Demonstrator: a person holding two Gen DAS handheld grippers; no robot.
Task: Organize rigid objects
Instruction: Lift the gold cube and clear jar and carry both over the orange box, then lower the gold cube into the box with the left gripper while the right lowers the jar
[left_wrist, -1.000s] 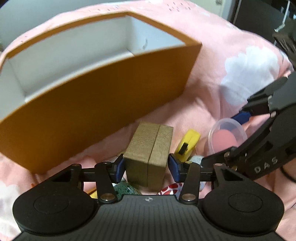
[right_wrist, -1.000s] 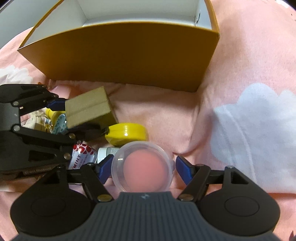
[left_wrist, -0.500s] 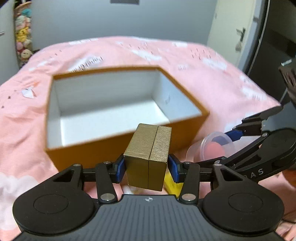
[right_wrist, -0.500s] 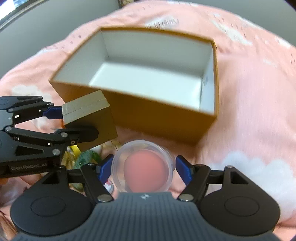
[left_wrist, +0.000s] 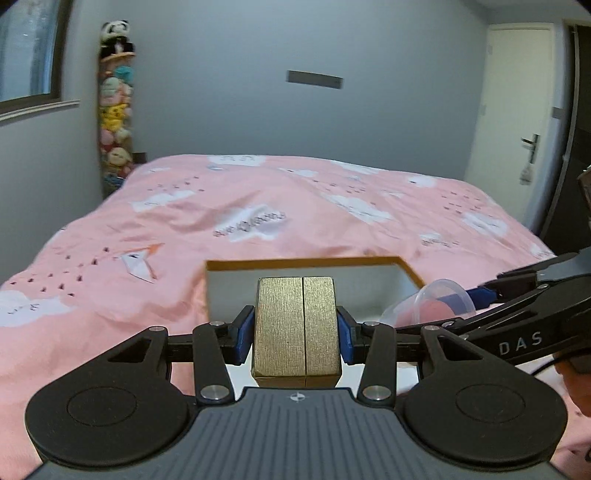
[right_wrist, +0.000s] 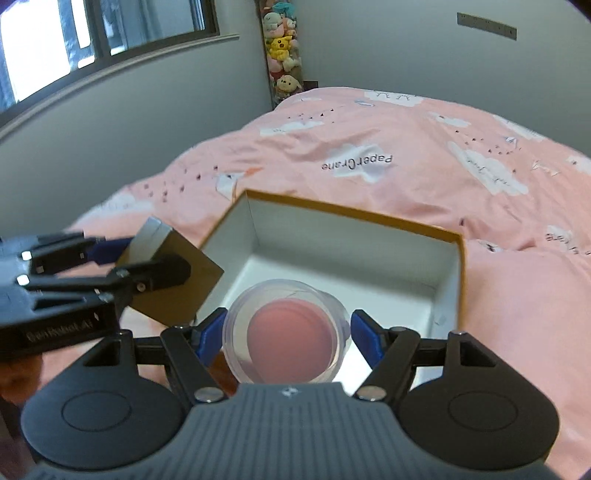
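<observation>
My left gripper (left_wrist: 296, 334) is shut on a small gold box (left_wrist: 295, 325) and holds it in the air over the near edge of an open orange cardboard box (left_wrist: 310, 263) with a white inside. My right gripper (right_wrist: 287, 334) is shut on a clear round container (right_wrist: 287, 334) with a pink sponge inside, held above the orange box's (right_wrist: 354, 214) near part. The gold box (right_wrist: 173, 273) and left gripper (right_wrist: 122, 262) show at the left in the right wrist view. The clear container (left_wrist: 436, 302) shows at the right in the left wrist view.
The orange box sits on a bed with a pink cloud-print cover (left_wrist: 258, 206). A column of plush toys (left_wrist: 114, 110) stands in the far corner by the grey wall. A window (right_wrist: 92, 40) is at the left, a white door (left_wrist: 517, 129) at the right.
Both grippers rose from the pile of small items on the bed and moved forward over the orange box, each keeping its object. The views tilted up to show the room.
</observation>
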